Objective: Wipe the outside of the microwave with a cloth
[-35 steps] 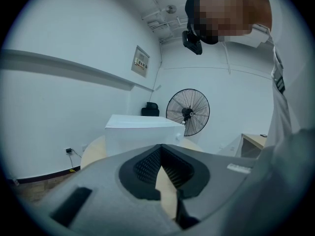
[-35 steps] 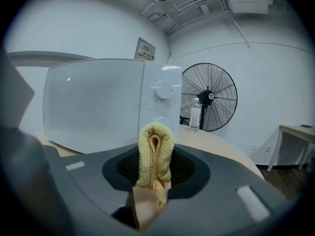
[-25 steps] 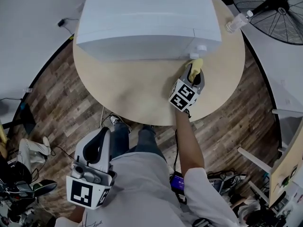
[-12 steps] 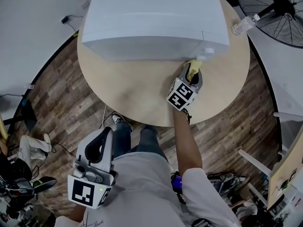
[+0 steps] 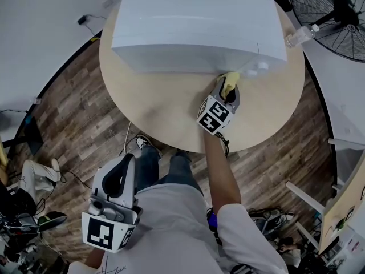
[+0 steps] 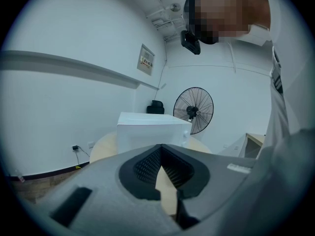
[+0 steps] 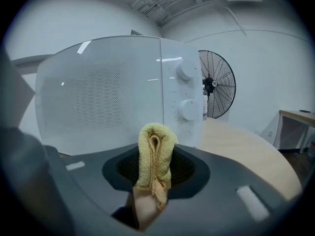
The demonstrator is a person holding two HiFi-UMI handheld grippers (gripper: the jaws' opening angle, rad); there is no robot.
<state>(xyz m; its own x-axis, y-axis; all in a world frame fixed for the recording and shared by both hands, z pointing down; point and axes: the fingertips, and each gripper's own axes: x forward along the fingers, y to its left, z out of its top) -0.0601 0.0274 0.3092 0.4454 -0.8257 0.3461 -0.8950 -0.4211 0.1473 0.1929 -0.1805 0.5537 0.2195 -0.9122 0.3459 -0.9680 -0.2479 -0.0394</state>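
Pinching a folded yellow cloth (image 7: 155, 151) upright in the right gripper (image 5: 229, 85), jaws clamped on it; holding it close to the front of the white microwave (image 5: 194, 21), near the two knobs (image 7: 187, 90), contact not clear; microwave resting on a round wooden table (image 5: 159, 110); carrying the left gripper (image 5: 118, 173) low by the body, well apart from the table, jaws together on nothing

The right gripper (image 5: 228, 85) (cloth (image 5: 231, 78) clamped) has slid left along the microwave (image 5: 194, 21) front.
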